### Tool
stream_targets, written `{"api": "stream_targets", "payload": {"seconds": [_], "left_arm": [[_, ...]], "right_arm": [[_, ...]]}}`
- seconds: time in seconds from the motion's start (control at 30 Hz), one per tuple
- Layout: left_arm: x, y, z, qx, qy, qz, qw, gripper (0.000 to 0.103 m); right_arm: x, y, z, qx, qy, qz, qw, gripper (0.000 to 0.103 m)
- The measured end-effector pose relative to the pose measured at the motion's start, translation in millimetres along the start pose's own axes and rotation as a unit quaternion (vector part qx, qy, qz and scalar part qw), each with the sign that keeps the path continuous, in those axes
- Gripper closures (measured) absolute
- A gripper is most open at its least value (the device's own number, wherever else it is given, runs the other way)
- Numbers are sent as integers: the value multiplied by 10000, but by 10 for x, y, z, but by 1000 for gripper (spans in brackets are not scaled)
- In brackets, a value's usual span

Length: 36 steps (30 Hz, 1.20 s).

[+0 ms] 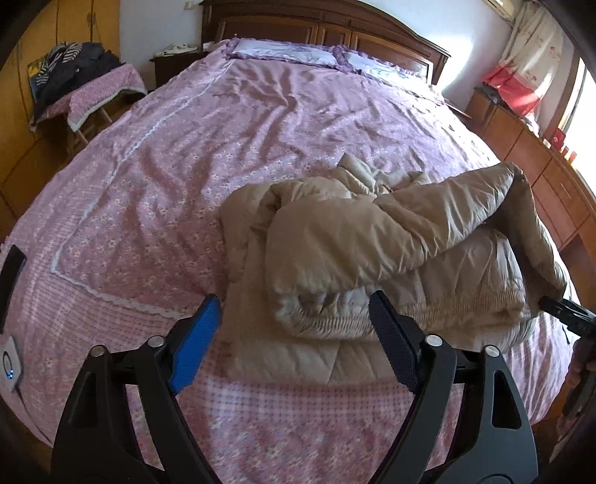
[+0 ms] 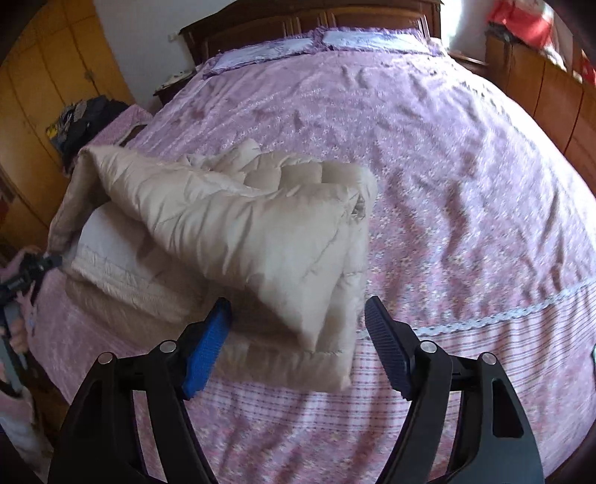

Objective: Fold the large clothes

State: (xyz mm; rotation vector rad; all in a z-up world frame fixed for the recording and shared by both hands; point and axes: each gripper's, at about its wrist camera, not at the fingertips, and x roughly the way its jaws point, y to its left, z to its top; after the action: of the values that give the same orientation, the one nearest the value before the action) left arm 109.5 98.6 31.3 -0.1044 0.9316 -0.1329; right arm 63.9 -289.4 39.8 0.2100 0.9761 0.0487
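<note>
A beige padded coat (image 1: 372, 238) lies folded on a pink flowered bedspread (image 1: 178, 156), dark wooden headboard (image 1: 327, 29) behind; left gripper (image 1: 294, 335) and right gripper (image 2: 298, 335) hover wide, empty

each hand-held gripper (image 1: 294, 316) has black arms, one blue pad, silver screws.

A puffy beige quilted jacket (image 1: 372, 242) lies folded on the pink floral bedspread (image 1: 223, 149) near the foot of the bed, its sleeves laid over its body. Two lilac frilled pillows (image 1: 290, 52) lie at the far end against the dark wooden headboard (image 1: 335, 26). Left of the bed stands a small cloth-draped stand (image 1: 100, 93) with a heap of dark clothes (image 1: 74, 63) on it; wooden cabinets (image 1: 540, 178) run along the right side. The left claw (image 1: 294, 335) hovers before the jacket's near left edge, the right claw (image 2: 298, 335) before its near right corner.
</note>
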Motion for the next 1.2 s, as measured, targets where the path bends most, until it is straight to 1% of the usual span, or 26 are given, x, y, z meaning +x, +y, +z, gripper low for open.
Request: {"api": "stream_targets", "payload": {"seconds": [0.03,0.07,0.1,0.13,0.17,0.23,0.33,0.47,0.57,0.67,0.73,0.87,0.9,0.93,0.97,1.0,1.03,1.07,1.1,1.17,1.2], "left_arm": [[20,-16,5,8,35,-33,10000,49],[55,-24,17,-17,128,-107,9999,68],[88,-16,32,-98,225,-171,9996,79],[115,-7,53,-169,298,-179,9993,97],[136,10,83,-237,349,-185,9989,99],[132,30,159,-299,253,-172,9991,99],[91,42,362,-305,32,-19,9995,99],[129,38,668,-296,-146,139,9994,99],[263,6,866,-264,-142,416,9987,99],[424,-34,1010,-126,-69,591,9982,99],[525,-41,1076,-148,-20,646,9978,99],[637,-18,1137,-317,2,674,9972,94],[630,-12,1148,-357,6,657,9972,91],[619,-10,1147,-384,5,648,9972,82],[589,3,1153,-421,-17,648,9970,68],[535,19,1160,-442,-85,667,9968,61],[500,27,1162,-433,-140,663,9968,49],[460,36,1165,-417,-186,648,9969,44],[420,43,1163,-398,-221,635,9969,43],[334,54,1152,-347,-262,605,9972,39],[307,58,1147,-333,-276,593,9973,39]], "right_arm": [[16,3,18,1,15,57,10000,58],[30,7,42,17,17,106,9999,65],[35,10,70,23,-14,76,10000,74],[28,16,102,10,-69,34,10000,83],[8,23,162,-3,-191,2,9998,87],[-27,33,262,17,-356,-19,9994,91],[-42,36,469,64,-590,-101,9982,92],[77,38,787,84,-738,-212,9970,93],[262,26,985,41,-646,-370,9972,93],[460,-1,1099,-20,-481,-516,9975,93],[549,-32,1129,22,-413,-550,9976,93],[661,-126,1169,264,-302,-428,9983,93],[663,-143,1169,313,-292,-387,9983,92],[651,-153,1166,335,-310,-343,9984,91],[638,-161,1164,339,-321,-302,9985,90],[615,-160,1154,321,-335,-257,9986,89],[596,-162,1150,309,-345,-233,9987,88],[574,-161,1145,309,-357,-204,9987,85],[544,-167,1135,325,-379,-171,9986,83],[479,-172,1125,362,-447,-93,9983,69],[421,-167,1118,369,-550,-126,9977,51]]}}
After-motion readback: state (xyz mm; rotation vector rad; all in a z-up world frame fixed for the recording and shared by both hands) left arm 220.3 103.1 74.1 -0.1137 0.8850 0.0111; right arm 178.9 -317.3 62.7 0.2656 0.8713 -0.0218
